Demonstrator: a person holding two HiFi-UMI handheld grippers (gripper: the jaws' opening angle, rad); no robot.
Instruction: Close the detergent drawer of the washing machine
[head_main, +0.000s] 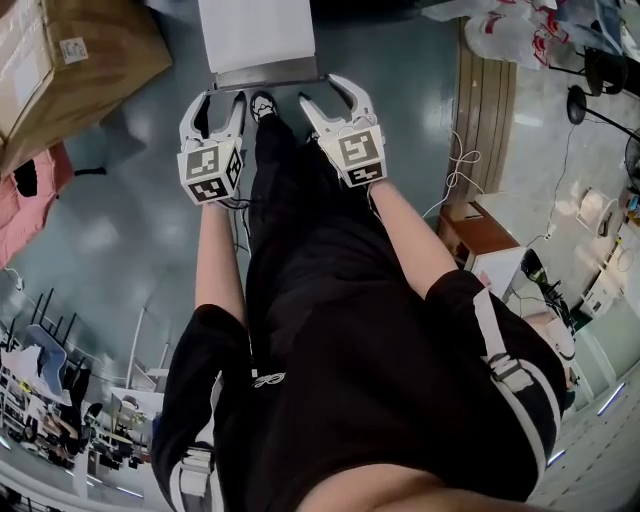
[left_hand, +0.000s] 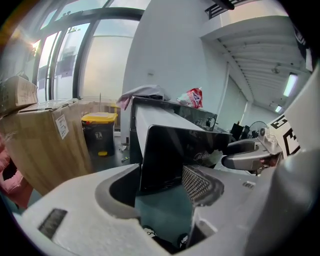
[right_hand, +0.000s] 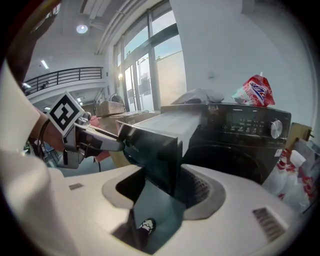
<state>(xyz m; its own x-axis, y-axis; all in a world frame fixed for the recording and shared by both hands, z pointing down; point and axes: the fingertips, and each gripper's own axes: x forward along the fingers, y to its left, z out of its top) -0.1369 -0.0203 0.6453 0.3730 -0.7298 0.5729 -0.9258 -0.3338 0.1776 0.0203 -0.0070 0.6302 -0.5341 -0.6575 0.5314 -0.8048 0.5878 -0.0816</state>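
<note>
Two sets of tongs are up at the drawer, and both are spread wide with nothing gripped. The left tongs (head_main: 213, 100) stand just short of the left end of the drawer (head_main: 262, 42). In the left gripper view the jaws gape, and the left edge of the drawer's dark glossy front panel (left_hand: 172, 150) lines up with the gap, neither pad pressing on it. Over on the other side, the right tongs (head_main: 320, 90) are at the panel's right corner. In the right gripper view that corner stands up between the parted jaws, again with no pad closed on it. Each set of tongs carries its marker cube, with a bare forearm behind it. The drawer itself is out: it juts well clear of the dark washing machine (right_hand: 240, 135), its pale top showing in the head view and its front panel facing the person. A red and white bag (right_hand: 256, 92) sits on top of the machine. Below the tongs, a dark shoe (head_main: 262, 103) is planted on the grey-blue floor (head_main: 120, 220), and the person's black clothes fill the lower half of the head view. Off to the left there is a big cardboard box (head_main: 70, 60), and the left gripper view picks up a grey bin with a yellow lid (left_hand: 99, 132) beside it. To the right, a small wooden cabinet (head_main: 480, 235) stands well apart from the machine.
</note>
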